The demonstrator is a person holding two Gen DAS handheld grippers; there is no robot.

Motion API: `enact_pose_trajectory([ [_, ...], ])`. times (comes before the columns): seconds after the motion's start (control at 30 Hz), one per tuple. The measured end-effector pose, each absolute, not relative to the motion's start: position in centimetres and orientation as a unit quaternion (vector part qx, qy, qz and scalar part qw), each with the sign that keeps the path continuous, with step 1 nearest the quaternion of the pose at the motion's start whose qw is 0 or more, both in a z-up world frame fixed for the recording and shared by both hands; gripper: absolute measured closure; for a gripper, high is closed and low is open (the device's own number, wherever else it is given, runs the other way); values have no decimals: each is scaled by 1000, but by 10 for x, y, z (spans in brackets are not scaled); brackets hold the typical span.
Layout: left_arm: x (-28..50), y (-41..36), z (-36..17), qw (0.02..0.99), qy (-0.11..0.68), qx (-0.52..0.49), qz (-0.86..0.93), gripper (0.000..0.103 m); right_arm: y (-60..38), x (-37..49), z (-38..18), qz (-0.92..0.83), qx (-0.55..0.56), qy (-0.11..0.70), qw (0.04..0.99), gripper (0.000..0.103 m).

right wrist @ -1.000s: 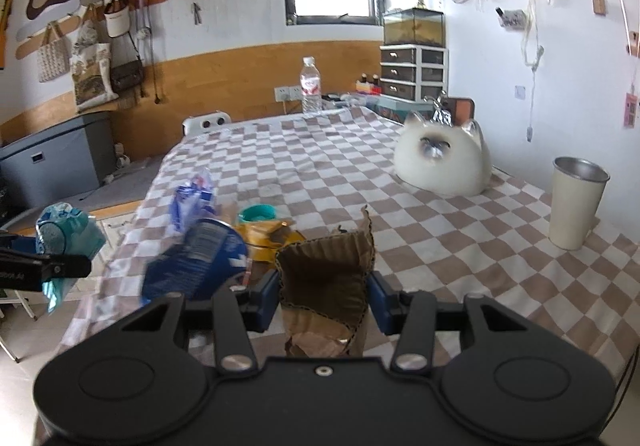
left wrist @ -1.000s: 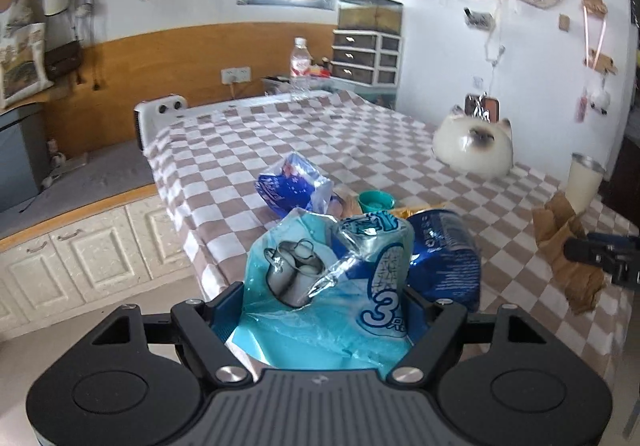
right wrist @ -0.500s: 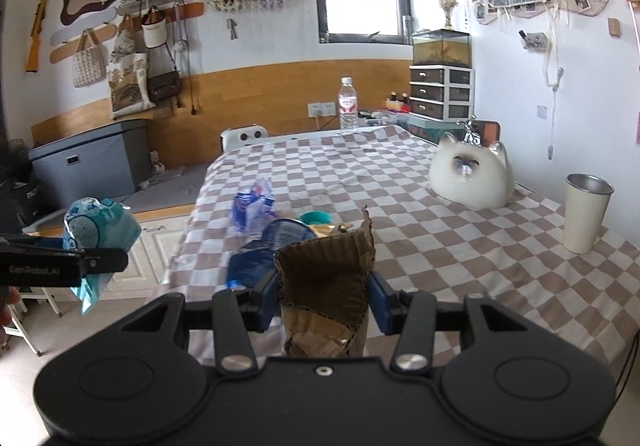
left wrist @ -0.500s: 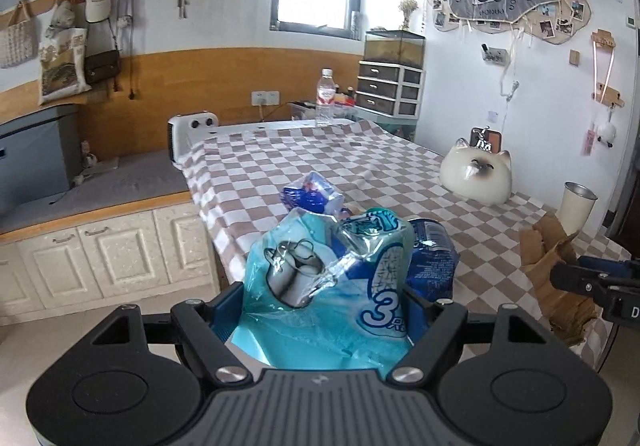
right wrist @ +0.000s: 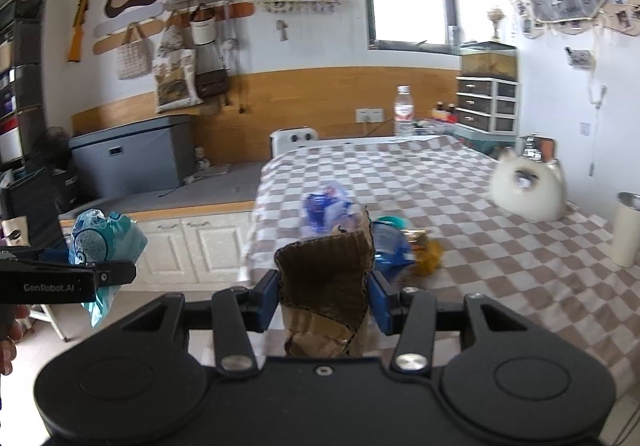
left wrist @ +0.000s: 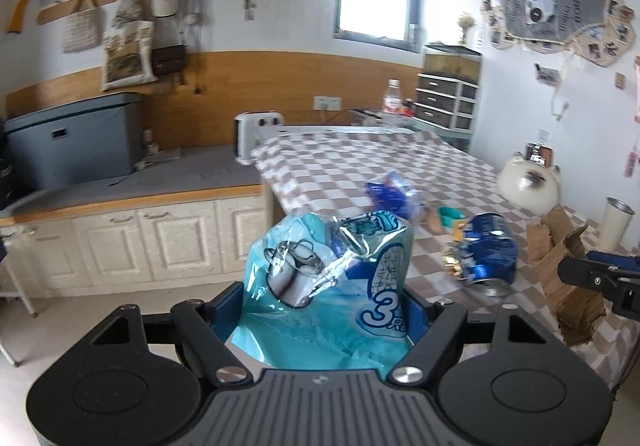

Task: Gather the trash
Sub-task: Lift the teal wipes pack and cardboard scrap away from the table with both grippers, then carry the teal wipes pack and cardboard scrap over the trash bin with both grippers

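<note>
Low in frame, the left gripper [left wrist: 322, 310] clamps a blue bag [left wrist: 326, 282], the right gripper [right wrist: 323, 298] pinches torn cardboard [right wrist: 326, 278], both off the checked table [right wrist: 460, 214].

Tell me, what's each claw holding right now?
Left gripper shut on blue bag. Right gripper shut on cardboard. Can, wrapper left on table.

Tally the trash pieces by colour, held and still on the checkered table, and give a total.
Light blue: 1, plastic bag in left gripper
Brown: 1, torn cardboard in right gripper
Dark blue: 2, crushed can, wrapper
Teal: 1, small cap
Gold: 1, foil scrap
Total: 6
</note>
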State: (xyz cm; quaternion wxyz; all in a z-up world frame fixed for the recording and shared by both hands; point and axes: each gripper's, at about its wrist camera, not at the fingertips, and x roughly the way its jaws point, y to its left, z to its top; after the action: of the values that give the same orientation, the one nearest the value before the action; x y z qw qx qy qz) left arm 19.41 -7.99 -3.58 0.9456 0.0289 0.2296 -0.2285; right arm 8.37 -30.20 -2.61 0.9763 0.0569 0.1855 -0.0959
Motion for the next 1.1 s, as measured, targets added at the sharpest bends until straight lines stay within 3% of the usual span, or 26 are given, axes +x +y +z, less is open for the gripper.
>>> enact_pose_trajectory([
  [0.63,206,33,-73,955,265,-9,-136,24,-194,152,-69,17,54,240,969,55],
  [1.1,246,44,-179,922,369,-38,-111,24,-159,208,-164,44,63,330,941,54],
])
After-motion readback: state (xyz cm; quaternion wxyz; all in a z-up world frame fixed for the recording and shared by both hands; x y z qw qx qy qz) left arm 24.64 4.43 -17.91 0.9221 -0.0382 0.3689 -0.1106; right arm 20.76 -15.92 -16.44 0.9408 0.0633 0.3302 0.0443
